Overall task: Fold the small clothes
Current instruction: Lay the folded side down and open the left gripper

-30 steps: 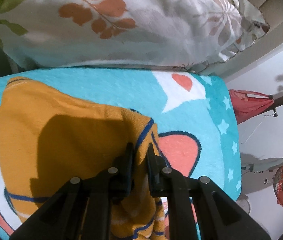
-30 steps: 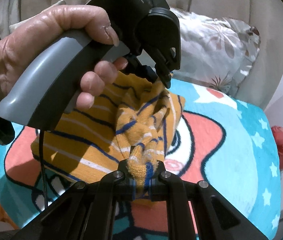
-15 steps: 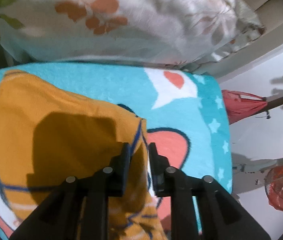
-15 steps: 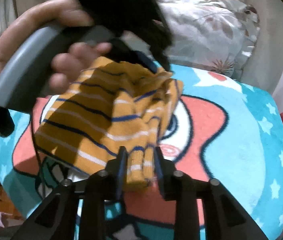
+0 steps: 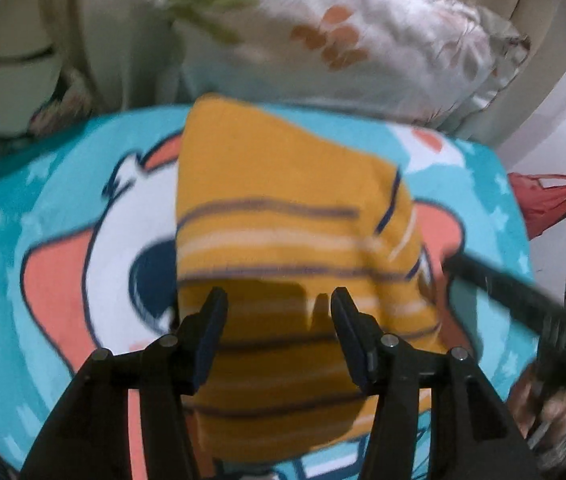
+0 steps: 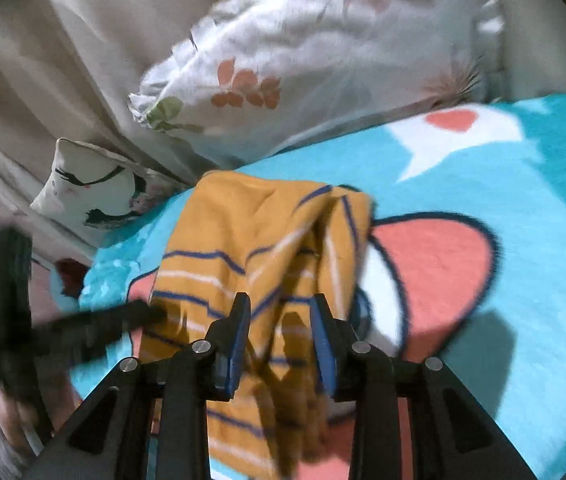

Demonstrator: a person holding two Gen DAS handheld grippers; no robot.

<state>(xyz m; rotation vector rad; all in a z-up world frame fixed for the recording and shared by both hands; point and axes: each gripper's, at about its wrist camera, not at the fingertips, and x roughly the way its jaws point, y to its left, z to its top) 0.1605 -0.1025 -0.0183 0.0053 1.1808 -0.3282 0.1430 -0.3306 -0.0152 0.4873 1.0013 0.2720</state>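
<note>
A small orange garment [image 5: 283, 216] with navy and white stripes lies folded on the turquoise cartoon blanket [image 5: 43, 184]. My left gripper [image 5: 279, 300] is open and empty, just above the garment's near part. The garment also shows in the right wrist view [image 6: 259, 240], with a rumpled fold along its right side. My right gripper [image 6: 281, 306] is open and empty over the garment's near edge. The left gripper shows blurred at the left of the right wrist view [image 6: 83, 320].
A floral pillow [image 5: 343, 40] lies along the far edge of the blanket, with a smaller printed cushion [image 6: 91, 196] to its left. Beige curtain [image 6: 43, 60] hangs behind. A red item [image 5: 543, 200] stands off the bed to the right.
Both grippers let go of the garment, opened, and pulled back. The garment now lies flat on the blanket.
</note>
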